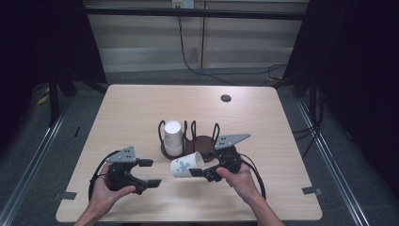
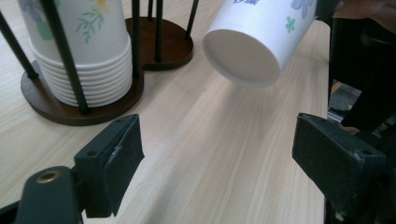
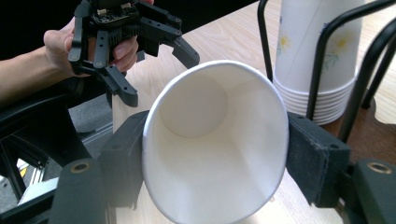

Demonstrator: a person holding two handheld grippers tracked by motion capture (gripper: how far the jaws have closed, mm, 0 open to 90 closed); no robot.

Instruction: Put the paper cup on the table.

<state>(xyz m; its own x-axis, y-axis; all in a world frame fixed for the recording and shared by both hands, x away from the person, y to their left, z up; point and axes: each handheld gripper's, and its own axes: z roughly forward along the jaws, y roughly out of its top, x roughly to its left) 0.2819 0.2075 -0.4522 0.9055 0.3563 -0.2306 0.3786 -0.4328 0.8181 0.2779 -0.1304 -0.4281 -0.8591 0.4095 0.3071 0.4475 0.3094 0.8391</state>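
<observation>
We see a white, matt paper cup with floral print (image 1: 186, 165) above a pale, smooth wood-grain table (image 1: 141, 108). The round dark-brown wooden holder base (image 2: 163, 44) looks satin, its thin black metal rods (image 2: 63, 51) smooth.

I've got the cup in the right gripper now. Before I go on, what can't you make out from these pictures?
- Held paper cup: right gripper view shows its inside; the fingers cover where they press.
- Cup stack: top cut off by the left gripper view's upper edge; the count is uncertain.
- Wooden cup holder: far side hidden behind the stack in the high view.
- Blue print on the cup: cut off in the left gripper view.
</observation>
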